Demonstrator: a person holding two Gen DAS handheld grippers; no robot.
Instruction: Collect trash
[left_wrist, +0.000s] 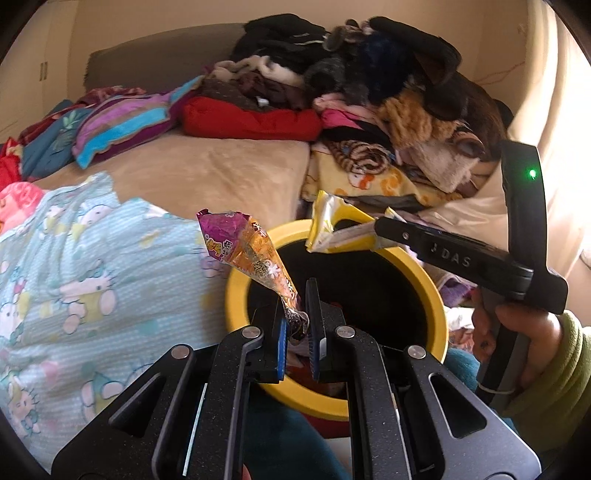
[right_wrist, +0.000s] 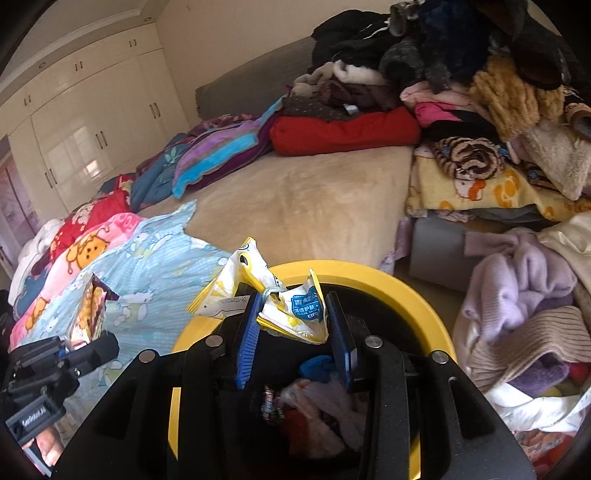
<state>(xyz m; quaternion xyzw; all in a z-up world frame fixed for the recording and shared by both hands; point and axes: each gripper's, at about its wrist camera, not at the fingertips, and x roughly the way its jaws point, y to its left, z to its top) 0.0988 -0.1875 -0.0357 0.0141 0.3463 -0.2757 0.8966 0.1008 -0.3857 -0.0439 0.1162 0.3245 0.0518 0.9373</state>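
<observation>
In the left wrist view my left gripper is shut on the twisted end of a purple and orange snack wrapper, which sticks up over the near edge of a yellow-rimmed black bin. My right gripper is shut on a crumpled yellow and white packet above the same bin. The left wrist view also shows the right gripper reaching in from the right, holding the packet over the bin's far rim. The left gripper with its snack wrapper appears low on the left of the right wrist view.
The bin holds several scraps. It stands against a bed with a beige sheet and a light blue cartoon blanket. Piled clothes and a red cushion fill the far side. Lilac knitwear lies to the right, with a wardrobe beyond.
</observation>
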